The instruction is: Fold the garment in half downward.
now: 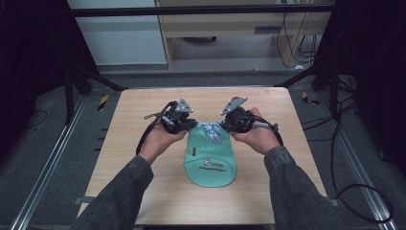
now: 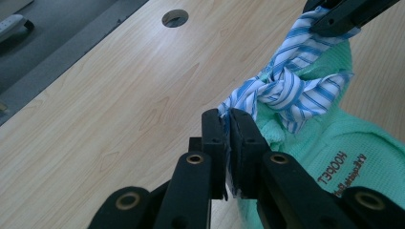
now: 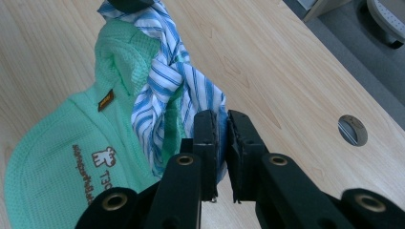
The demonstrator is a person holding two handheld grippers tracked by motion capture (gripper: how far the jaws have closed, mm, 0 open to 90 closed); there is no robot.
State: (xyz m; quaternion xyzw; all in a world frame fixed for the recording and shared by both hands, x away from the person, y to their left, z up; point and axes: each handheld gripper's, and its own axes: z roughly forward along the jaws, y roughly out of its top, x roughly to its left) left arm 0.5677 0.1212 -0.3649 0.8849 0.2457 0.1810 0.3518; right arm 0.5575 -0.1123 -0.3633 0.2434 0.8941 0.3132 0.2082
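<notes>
Black jaws of the left gripper [image 2: 228, 125] and right gripper [image 3: 222, 125] each pinch shut on the striped cloth [image 2: 291, 88], knotted around the green bag [image 1: 211, 160] on the bench [image 1: 143, 124]. Brown print on the bag is too small to read surely.

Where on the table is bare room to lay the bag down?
Bare wood lies left of the left gripper and right of the right gripper, also beyond both. Crowded mid-table: green bag and striped ties.

Right gripper [image 3: 220, 125] jaws clamped on blue-striped cloth [image 3: 165, 81] knotted over green bag [image 3: 62, 143], wooden table [image 3: 286, 71] beneath.
</notes>
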